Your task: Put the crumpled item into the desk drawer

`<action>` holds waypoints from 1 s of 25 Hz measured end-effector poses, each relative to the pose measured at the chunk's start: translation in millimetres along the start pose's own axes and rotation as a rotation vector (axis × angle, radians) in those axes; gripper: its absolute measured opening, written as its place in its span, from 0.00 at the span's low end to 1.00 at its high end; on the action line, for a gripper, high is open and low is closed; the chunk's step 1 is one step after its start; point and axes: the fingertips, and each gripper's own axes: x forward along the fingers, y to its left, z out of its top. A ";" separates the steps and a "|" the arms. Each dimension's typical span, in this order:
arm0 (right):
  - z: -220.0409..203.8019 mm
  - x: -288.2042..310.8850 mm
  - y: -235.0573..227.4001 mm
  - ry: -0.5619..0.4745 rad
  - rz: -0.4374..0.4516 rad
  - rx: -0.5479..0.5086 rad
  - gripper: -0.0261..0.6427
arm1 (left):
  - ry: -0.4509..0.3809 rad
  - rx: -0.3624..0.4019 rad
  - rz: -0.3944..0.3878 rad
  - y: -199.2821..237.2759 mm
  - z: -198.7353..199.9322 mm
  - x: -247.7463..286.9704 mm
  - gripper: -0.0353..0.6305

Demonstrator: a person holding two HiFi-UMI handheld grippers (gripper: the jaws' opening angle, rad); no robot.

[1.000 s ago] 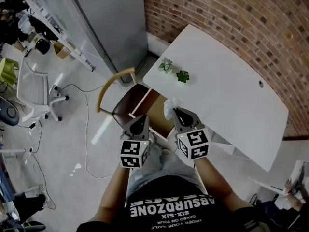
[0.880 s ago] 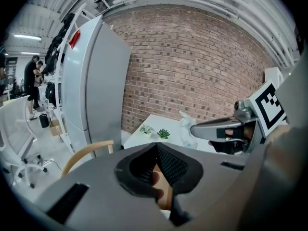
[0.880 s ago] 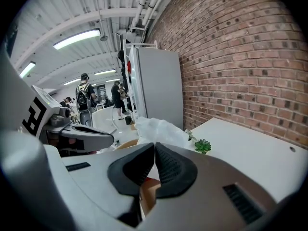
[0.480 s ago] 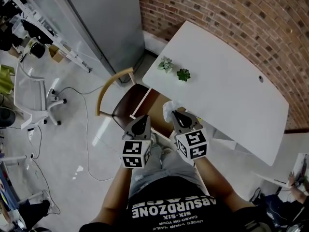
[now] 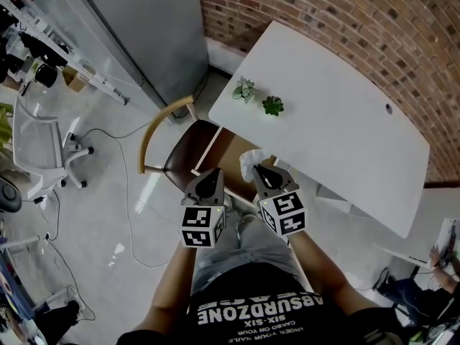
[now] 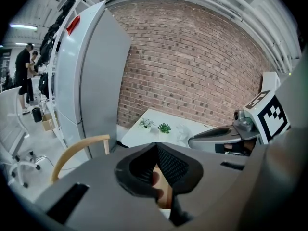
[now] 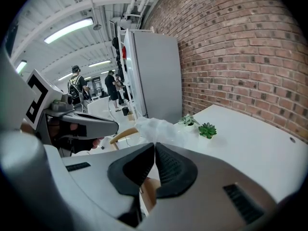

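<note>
Brick wall (image 5: 345, 20) ran behind a white desk (image 5: 338, 135); a tall grey cabinet (image 5: 151, 27) stood to its left. Two small potted plants (image 5: 244, 90) sat close together near the desk's left corner, well apart from both tools. Chair (image 5: 154, 131) with a curved wooden back and dark seat was drawn up at the desk's near edge, and just beside the seat a drawer (image 5: 231, 151) stood pulled out, tan inside with white sides. Right gripper (image 5: 257, 168) had its jaws pressed together on the wad (image 5: 251, 161), a white crumpled item that bunched out past the tips. Seen from the head, the wad lay over the line where the desk edge met the drawer; how high above them it was could not be told. Left gripper (image 5: 213, 172) was alongside, near the right one but apart from it, jaws closed tip to tip with nothing between them, pointing towards the chair seat and drawer. White office chair (image 5: 36, 135) and a loose cable (image 5: 129, 192) occupied the floor to the left.
</note>
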 end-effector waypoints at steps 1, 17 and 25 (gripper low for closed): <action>-1.9 2.1 -0.3 0.006 -0.002 0.002 0.04 | 0.004 0.000 -0.004 0.5 -0.8 1.8 0.06; -23.4 23.0 -4.5 0.074 -0.027 0.030 0.04 | 0.061 0.011 -0.053 8.0 -15.3 21.1 0.06; -34.1 30.8 -5.6 0.102 -0.036 0.048 0.04 | 0.079 0.014 -0.067 12.4 -19.1 26.1 0.06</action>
